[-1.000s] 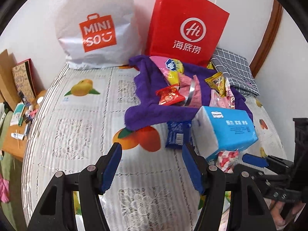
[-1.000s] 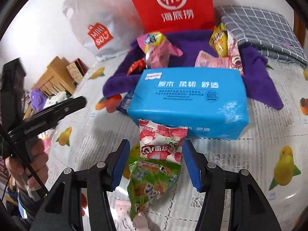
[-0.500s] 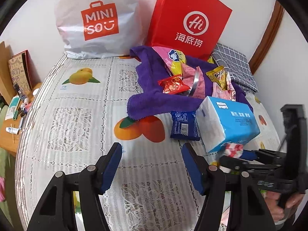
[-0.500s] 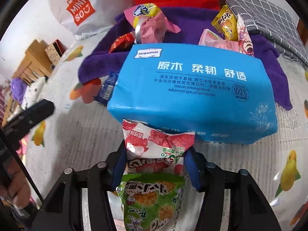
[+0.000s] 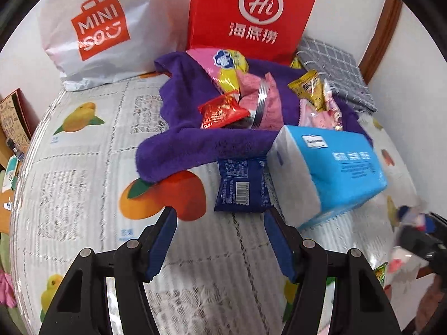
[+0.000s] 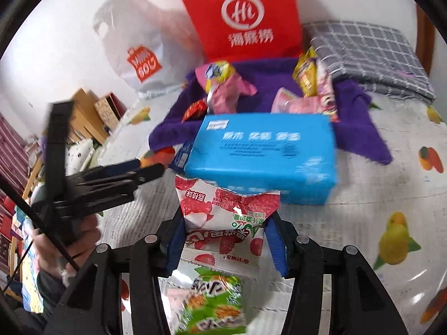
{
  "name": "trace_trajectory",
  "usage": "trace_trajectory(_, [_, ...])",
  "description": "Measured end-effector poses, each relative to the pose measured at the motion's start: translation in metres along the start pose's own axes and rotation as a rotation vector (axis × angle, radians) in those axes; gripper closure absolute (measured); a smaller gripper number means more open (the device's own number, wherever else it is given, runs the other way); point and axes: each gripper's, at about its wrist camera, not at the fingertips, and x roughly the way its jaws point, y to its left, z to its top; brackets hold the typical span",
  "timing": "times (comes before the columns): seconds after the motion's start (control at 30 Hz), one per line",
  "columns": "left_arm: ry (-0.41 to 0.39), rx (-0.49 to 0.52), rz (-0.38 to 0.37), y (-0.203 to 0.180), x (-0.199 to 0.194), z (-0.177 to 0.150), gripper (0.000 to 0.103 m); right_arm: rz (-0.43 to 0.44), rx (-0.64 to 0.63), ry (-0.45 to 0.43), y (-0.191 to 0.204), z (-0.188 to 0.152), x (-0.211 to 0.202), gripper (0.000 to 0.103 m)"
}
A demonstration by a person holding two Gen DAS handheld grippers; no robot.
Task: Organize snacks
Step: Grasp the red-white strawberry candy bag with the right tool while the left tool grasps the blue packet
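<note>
Left wrist view first, reading from its left edge: the white MINISO bag [image 5: 95, 36] leans on the wall at the head of the bed [image 5: 69, 167], with nothing of the snacks visibly inside it. My left gripper [image 5: 220, 240] hangs over the bedspread with its jaws apart and empty. Just ahead of them lies the dark blue packet [image 5: 241, 185], untouched, its far end tucked under the purple towel [image 5: 195, 150]. On that towel the pile sits loose: a red packet [image 5: 220, 111], a pink-and-yellow bag [image 5: 226, 69], pink packs and a gold packet [image 5: 308, 89], all jumbled before the red Haidilao bag [image 5: 251, 14]. The blue tissue pack [image 5: 329, 170] lies beside the dark blue packet, touching or nearly so.

Right wrist view, again from the left: my other hand [image 6: 69, 240] and its tool show at the edge. Then my right gripper [image 6: 223, 240], whose jaws are closed on the strawberry snack packet [image 6: 226, 215], its far end lying over the front of the tissue pack from this angle. A green snack packet [image 6: 212, 304] sits below my jaws; whether it hangs from the red one or lies on the bed I cannot tell.

I judge the sorting barely begun: one packet is in hand, and everything else awaits a place.
</note>
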Motion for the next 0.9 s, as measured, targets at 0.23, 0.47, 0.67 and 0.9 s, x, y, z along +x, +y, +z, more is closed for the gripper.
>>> trace_trajectory(0.23, [0.014, 0.029, 0.014, -0.015, 0.017, 0.011, 0.04, -0.066, 0.036, -0.074, -0.033, -0.004, -0.023, 0.051])
trace_trajectory(0.47, [0.021, 0.032, 0.02, -0.022, 0.035, 0.023, 0.04, -0.222, 0.021, -0.047, -0.073, -0.014, -0.021, 0.051])
trace_trajectory(0.67, [0.01, 0.0, 0.014, -0.013, 0.039, 0.024, 0.055, -0.242, -0.007, 0.04, -0.093, -0.034, -0.001, 0.051])
trace_trajectory(0.9, [-0.003, 0.032, 0.036, -0.017, 0.031, 0.017, 0.063, -0.219, -0.01, 0.046, -0.091, -0.04, 0.011, 0.051])
